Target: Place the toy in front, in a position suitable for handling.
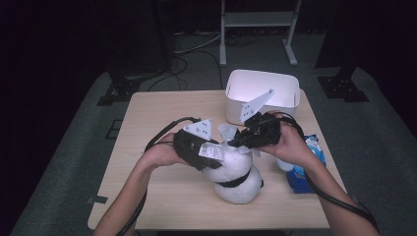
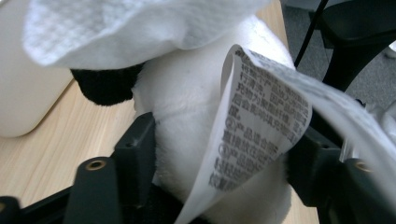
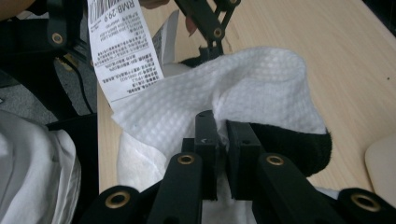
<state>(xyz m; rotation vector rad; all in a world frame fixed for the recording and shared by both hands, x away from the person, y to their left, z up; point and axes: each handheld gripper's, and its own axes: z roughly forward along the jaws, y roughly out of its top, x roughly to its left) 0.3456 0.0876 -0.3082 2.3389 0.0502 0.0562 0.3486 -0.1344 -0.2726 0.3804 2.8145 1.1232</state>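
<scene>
White 1 plush toy (image 1: pixel 236 179) clamped by left gripper (image 1: pixel 209 157), right gripper (image 1: pixel 241 140) pinching 1 wipe (image 3: pixel 243 88).

Wooden table (image 1: pixel 162 113) with white bin (image 1: pixel 263 93), plush toy (image 1: pixel 236 177), blue packet (image 1: pixel 302 172).

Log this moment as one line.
left hand-held gripper: shut on plush toy | right hand-held gripper: shut on wipe | wiping toy

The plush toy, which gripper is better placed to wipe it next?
Right: the right gripper is shut on the white wipe over the plush toy; the left gripper clamps the toy.
</scene>
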